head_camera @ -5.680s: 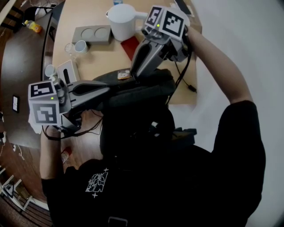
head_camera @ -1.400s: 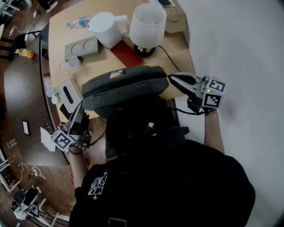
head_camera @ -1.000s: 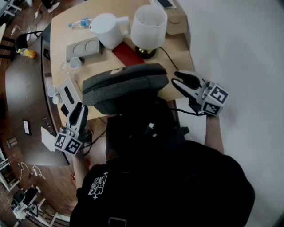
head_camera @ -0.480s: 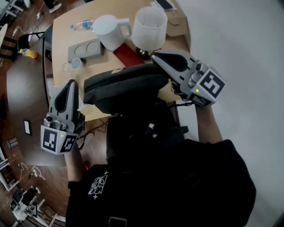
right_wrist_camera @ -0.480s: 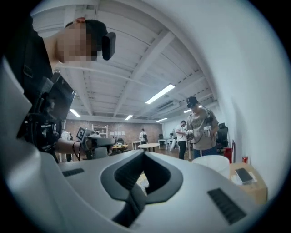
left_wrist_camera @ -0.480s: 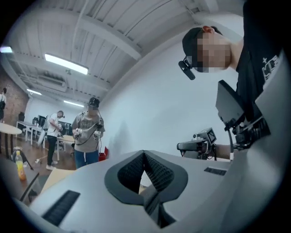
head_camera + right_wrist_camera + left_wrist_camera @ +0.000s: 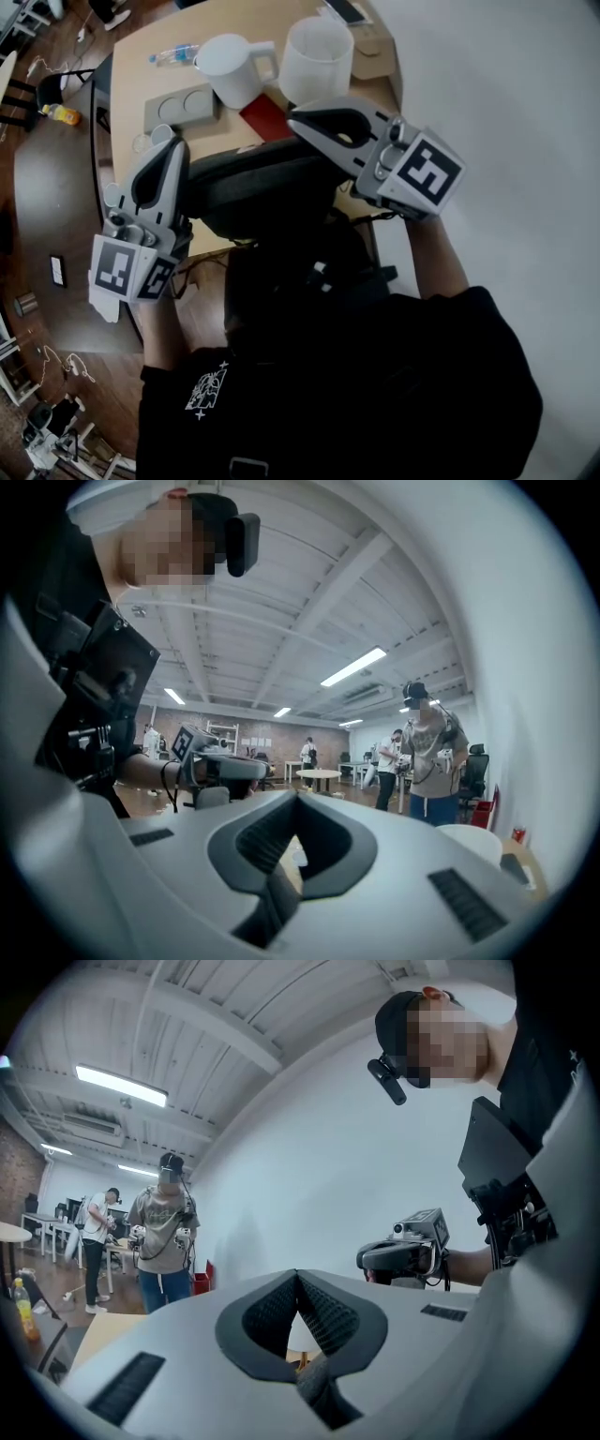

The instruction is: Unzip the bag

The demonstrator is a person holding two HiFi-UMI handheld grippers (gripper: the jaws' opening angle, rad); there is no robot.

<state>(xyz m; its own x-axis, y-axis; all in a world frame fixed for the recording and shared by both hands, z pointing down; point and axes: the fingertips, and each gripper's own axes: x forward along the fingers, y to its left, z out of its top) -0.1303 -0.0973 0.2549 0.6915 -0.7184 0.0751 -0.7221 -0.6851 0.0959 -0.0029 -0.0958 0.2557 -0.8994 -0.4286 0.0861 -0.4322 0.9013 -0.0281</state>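
While the dark grey bag [image 7: 267,178] sits at the near edge of the surface [image 7: 225,19], the left hand-held gripper [image 7: 174,148] hovers at the bag's left end, jaws pressed together on nothing. At the bag's right end the right hand-held gripper [image 7: 298,120] hangs above it, and its jaws have just been closing: tips met, nothing between them. A white jug [image 7: 230,66] stands beyond the bag.
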